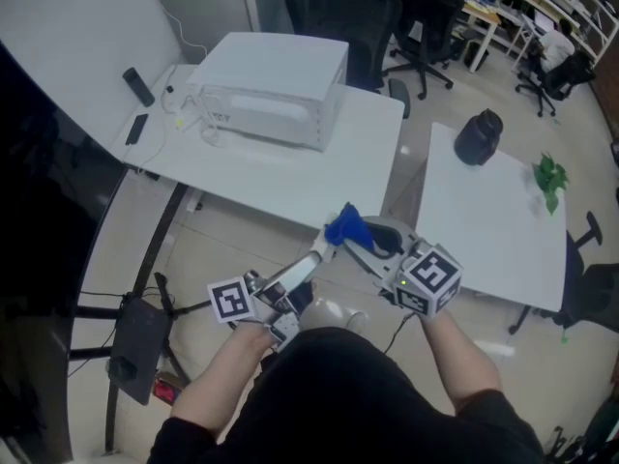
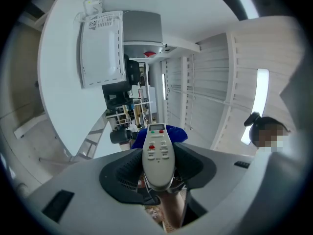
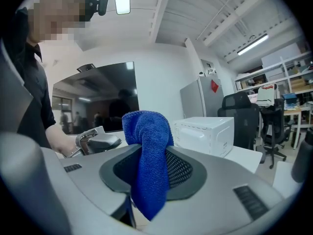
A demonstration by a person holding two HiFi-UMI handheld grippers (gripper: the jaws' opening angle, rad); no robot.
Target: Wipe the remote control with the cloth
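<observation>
A light grey remote control (image 2: 157,153) with red and green buttons lies lengthwise between the jaws of my left gripper (image 2: 157,173), which is shut on it. In the head view the left gripper (image 1: 302,276) holds the remote (image 1: 311,262) in the air in front of the body. My right gripper (image 1: 365,243) is shut on a blue cloth (image 1: 345,225) just right of the remote's far end. The cloth (image 2: 172,132) shows behind the remote's tip. In the right gripper view the cloth (image 3: 149,158) hangs folded over the right gripper (image 3: 146,168).
A white microwave (image 1: 276,90) stands on a white table (image 1: 358,153) ahead. A second white table (image 1: 493,230) at the right bears a black object (image 1: 479,136) and a green item (image 1: 549,175). Office chairs (image 1: 426,27) stand behind. A floor gap runs between the tables.
</observation>
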